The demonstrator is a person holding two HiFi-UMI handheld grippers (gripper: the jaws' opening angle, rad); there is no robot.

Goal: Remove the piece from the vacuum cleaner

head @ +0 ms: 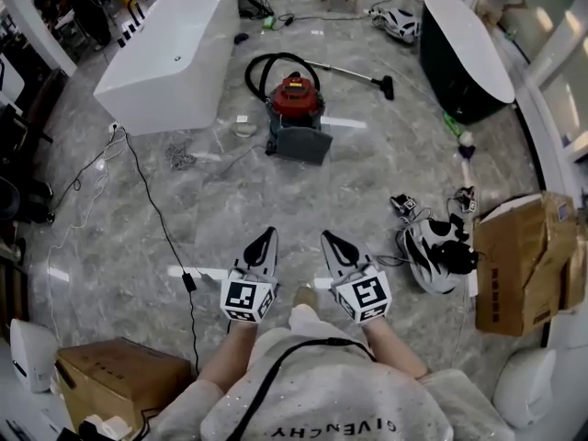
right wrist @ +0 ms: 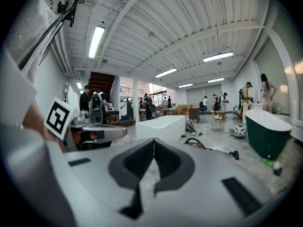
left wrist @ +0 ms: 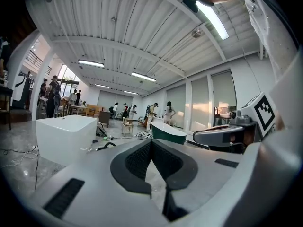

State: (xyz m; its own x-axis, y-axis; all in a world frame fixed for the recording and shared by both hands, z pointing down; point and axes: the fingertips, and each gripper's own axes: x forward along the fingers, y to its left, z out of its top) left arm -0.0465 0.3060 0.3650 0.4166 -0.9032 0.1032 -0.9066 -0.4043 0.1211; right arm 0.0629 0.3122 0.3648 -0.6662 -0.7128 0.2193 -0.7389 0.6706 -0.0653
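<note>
The vacuum cleaner (head: 296, 99), with a red top on a grey base, stands on the marble floor well ahead of me. Its black hose loops behind it, and the wand (head: 354, 72) runs right to a black nozzle. In the right gripper view the vacuum cleaner (right wrist: 194, 143) is small and far off. My left gripper (head: 268, 235) and right gripper (head: 328, 238) are held side by side low in the head view, pointing toward it, both shut and empty. Their tips meet in the left gripper view (left wrist: 151, 142) and the right gripper view (right wrist: 154, 141).
A white bathtub (head: 170, 53) stands far left and a dark bathtub (head: 464, 53) far right. A black cable (head: 156, 219) crosses the floor at left. Cardboard boxes sit at right (head: 524, 260) and near left (head: 119, 379). A black-and-white object (head: 436, 251) lies beside the right box. People stand in the distance.
</note>
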